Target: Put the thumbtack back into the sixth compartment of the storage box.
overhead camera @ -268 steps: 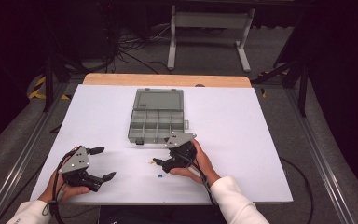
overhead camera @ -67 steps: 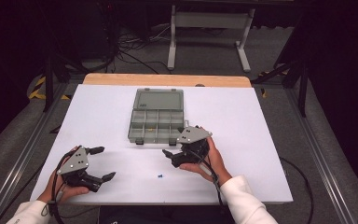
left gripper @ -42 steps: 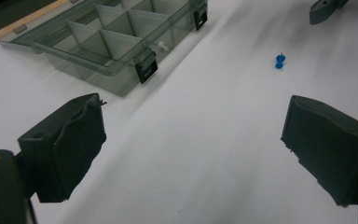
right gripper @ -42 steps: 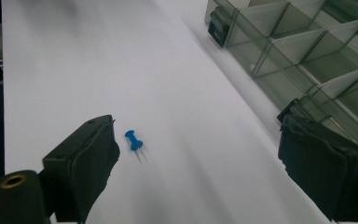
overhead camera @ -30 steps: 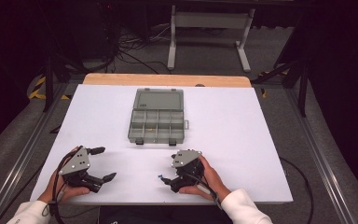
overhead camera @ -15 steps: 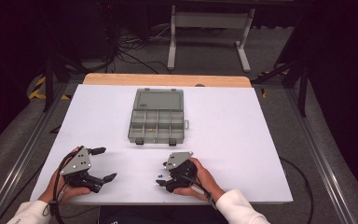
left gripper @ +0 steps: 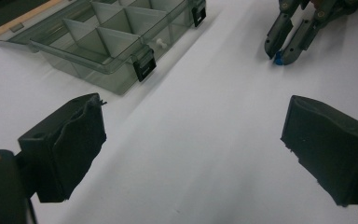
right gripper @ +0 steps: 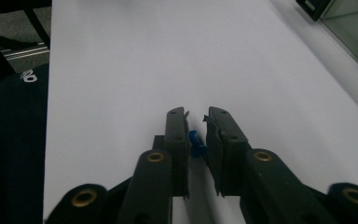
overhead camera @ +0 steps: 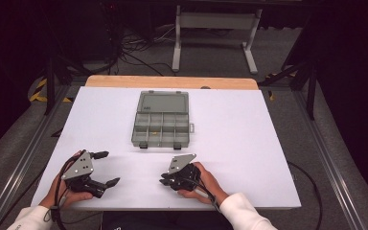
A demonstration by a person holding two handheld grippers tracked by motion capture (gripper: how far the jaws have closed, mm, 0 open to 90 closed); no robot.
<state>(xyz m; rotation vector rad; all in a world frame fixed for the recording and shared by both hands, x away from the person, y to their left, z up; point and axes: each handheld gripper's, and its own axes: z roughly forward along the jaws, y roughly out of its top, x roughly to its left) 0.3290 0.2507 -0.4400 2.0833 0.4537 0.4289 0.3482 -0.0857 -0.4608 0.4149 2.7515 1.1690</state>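
— So, where do we stand with the right claw (right gripper: 196,122)?

— We have just been closing it, and the jaws now stand narrow with the small blue part (right gripper: 195,141) between them. In the right gripper view the blue piece sits deep between the two black pads, touching the left one; whether the other pad presses on it yet we cannot tell for sure, but it looks like a pinch.

— And a second ago?

— Then the jaws were wide and the hand sat a little farther toward 3 o'clock on the desk (overhead camera: 249,124). Now the right claw (overhead camera: 165,181) rests low at about 6 o'clock of the white sheet, near the front edge.

— What does that mean for us?

— We judge the pick-up is nearly made. The compartment box (overhead camera: 162,120) lies open toward 12 o'clock from our hand, well apart, so the carry is not yet begun. In the left gripper view the blue part (left gripper: 278,58) shows at the tips of the far claw, down on the desk.

— And our left claw (overhead camera: 106,167)?

— Spread wide, holding nothing, parked at 8 o'clock, well apart from the box (left gripper: 107,37).
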